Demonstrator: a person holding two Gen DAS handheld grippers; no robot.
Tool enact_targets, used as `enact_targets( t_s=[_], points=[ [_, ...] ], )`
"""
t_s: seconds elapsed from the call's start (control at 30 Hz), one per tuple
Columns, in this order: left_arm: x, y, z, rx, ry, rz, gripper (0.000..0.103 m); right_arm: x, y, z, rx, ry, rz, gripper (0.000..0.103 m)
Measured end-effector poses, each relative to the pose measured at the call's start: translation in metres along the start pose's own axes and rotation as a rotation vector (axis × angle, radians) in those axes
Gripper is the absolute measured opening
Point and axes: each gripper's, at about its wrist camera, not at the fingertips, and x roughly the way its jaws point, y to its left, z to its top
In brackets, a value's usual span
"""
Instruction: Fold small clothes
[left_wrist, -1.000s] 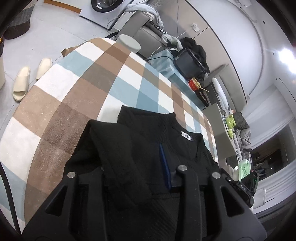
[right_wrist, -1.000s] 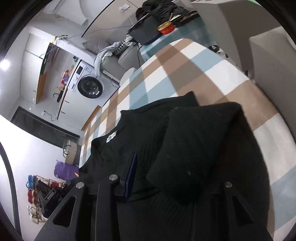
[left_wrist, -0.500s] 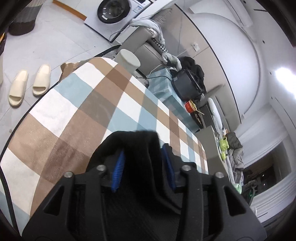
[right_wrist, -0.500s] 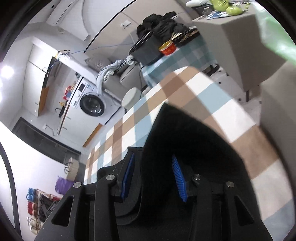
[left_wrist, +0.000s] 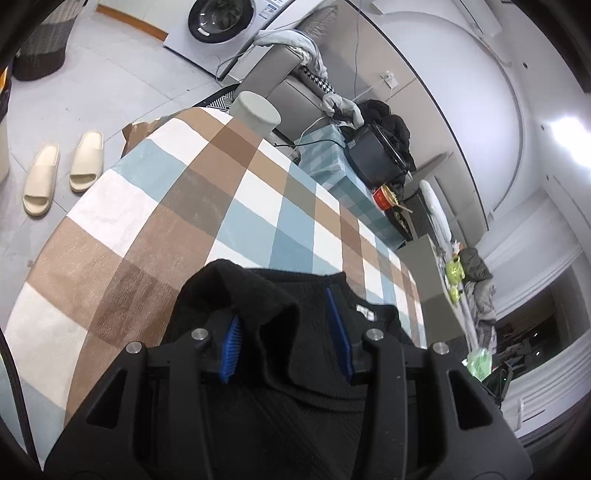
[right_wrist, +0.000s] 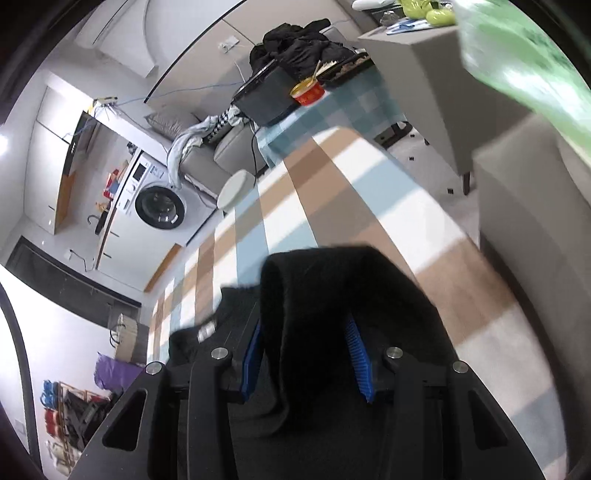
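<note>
Checked blanket (left_wrist: 229, 206), black sweater (left_wrist: 317, 373) on it

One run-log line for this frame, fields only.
task: fold | item: black sweater | surface: checked cloth | left tool: fabric between pads | right tool: fabric fold between pads

sweater (left_wrist: 306, 354): black, ribbed knit
gripper pads (left_wrist: 229, 349): blue
blanket (left_wrist: 192, 206): brown, pale blue and white checks
slippers (left_wrist: 62, 171): cream
side cloth (left_wrist: 332, 162): teal gingham

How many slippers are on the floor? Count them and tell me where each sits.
2. Both lie side by side on the grey floor left of the checked blanket: one slipper farther left, the other slipper nearer the blanket's edge. More may be hidden.
</note>
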Motion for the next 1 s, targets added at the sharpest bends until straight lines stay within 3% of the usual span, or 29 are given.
enact_targets(
  t_s=[0.27, 0.57, 0.77, 0.9, 1.0],
  points=[
    [0.007, -0.011, -0.044, 0.036, 0.089, -0.02, 0.04, 0.006, -0.002, -0.045, -0.012, 0.1, 0.06, 0.045],
    [0.038, -0.03, -0.064, 0.111, 0.171, -0.024, 0.04, 0.046, 0.029, -0.032, -0.057, 0.145, 0.085, 0.045],
    [0.045, -0.044, -0.039, 0.116, 0.123, -0.057, 0.04, 0.055, 0.061, 0.01, -0.063, 0.057, 0.143, 0.045],
    [0.032, -0.049, -0.033, 0.143, 0.068, -0.05, 0.041, 0.041, 0.062, 0.016, -0.082, 0.008, 0.147, 0.045],
    [0.03, -0.047, -0.034, 0.152, 0.088, -0.03, 0.042, 0.035, 0.051, 0.01, -0.069, 0.032, 0.12, 0.045]
  ],
)
